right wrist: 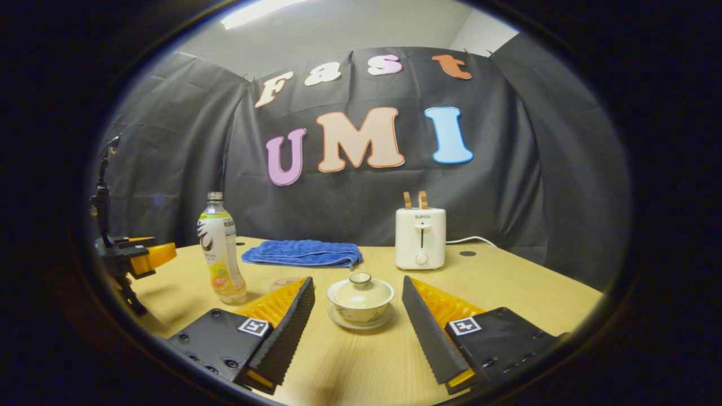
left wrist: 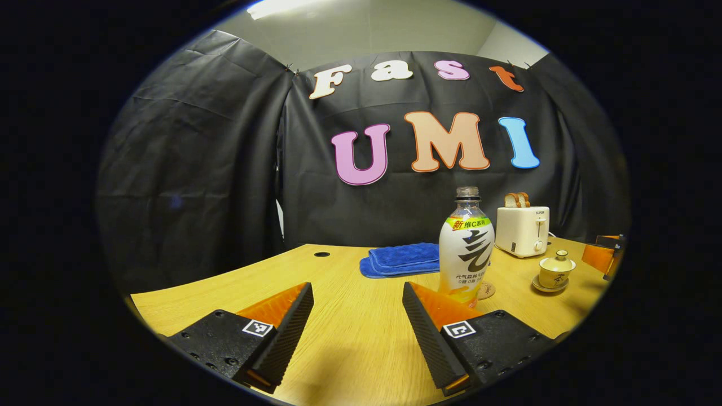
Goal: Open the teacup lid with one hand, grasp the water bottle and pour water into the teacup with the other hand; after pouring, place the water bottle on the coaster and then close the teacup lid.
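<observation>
One clear plastic water bottle [right wrist: 221, 254], one lidded cream ceramic teacup [right wrist: 360, 298] on one saucer [right wrist: 361, 323], one round coaster [left wrist: 486, 291], one folded blue towel [right wrist: 303, 253], one white toaster [right wrist: 420, 238] holding two bread slices [right wrist: 414, 199].

Table [right wrist: 361, 361]: light wood top with two dark round holes near its far edge.
Water bottle [right wrist: 220, 248]: stood upright at 10 o'clock from the teacup, capless.
Coaster [left wrist: 486, 290]: lay flat just beside the bottle's base; contact could not be told.
Teacup [right wrist: 360, 300]: sat on its saucer [right wrist: 361, 322], lid on.
Blue towel [right wrist: 302, 253]: lay folded at 11 o'clock from the teacup.
Toaster [right wrist: 420, 237]: stood at 1 o'clock from the teacup, its white cord on the table.
</observation>
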The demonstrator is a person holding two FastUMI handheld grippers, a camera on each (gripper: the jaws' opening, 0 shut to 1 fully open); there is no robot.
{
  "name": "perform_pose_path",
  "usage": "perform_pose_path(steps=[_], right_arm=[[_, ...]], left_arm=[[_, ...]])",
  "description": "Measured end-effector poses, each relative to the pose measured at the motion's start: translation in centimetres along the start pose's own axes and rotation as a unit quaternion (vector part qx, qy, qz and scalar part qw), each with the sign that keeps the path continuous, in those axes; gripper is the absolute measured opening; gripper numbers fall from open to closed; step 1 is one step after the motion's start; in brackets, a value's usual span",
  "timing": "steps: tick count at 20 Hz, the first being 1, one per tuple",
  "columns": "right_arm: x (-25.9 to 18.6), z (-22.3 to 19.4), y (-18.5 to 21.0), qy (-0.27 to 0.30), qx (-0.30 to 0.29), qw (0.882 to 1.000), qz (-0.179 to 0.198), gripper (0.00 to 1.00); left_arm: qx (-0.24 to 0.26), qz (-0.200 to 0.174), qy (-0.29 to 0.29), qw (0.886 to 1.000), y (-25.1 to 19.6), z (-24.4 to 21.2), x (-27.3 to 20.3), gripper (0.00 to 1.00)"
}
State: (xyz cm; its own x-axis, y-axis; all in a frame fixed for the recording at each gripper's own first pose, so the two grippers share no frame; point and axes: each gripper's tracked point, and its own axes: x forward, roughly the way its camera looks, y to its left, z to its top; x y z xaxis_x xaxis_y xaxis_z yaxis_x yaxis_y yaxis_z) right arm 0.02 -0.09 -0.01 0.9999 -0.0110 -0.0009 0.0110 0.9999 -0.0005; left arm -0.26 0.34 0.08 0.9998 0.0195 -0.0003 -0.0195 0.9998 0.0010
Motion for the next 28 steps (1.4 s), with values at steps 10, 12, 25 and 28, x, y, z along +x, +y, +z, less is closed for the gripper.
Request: perform_pose_path(steps=[10,12,25,28], right_arm=[[1.8,-0.1,1.2,0.004,0.000,1.000,0.018,1.00],[2.5,-0.2,1.4,0.006,0.000,1.000,0.020,1.00],[8.3,-1.7,1.2,0.052,-0.002,0.998,0.018,0.97],[9.0,-2.2,1.1,0.069,-0.004,0.998,0.015,0.92]], left_arm=[[0.000,-0.006,0.000,1.000,-0.3,-0.1,0.1,0.93],[0.000,-0.006,-0.001,1.000,-0.4,-0.1,0.1,0.93],[0.000,-0.007,-0.001,1.000,-0.4,-0.1,0.1,0.93],[0.000,-0.008,-0.001,1.000,-0.5,-0.1,0.1,0.93]])
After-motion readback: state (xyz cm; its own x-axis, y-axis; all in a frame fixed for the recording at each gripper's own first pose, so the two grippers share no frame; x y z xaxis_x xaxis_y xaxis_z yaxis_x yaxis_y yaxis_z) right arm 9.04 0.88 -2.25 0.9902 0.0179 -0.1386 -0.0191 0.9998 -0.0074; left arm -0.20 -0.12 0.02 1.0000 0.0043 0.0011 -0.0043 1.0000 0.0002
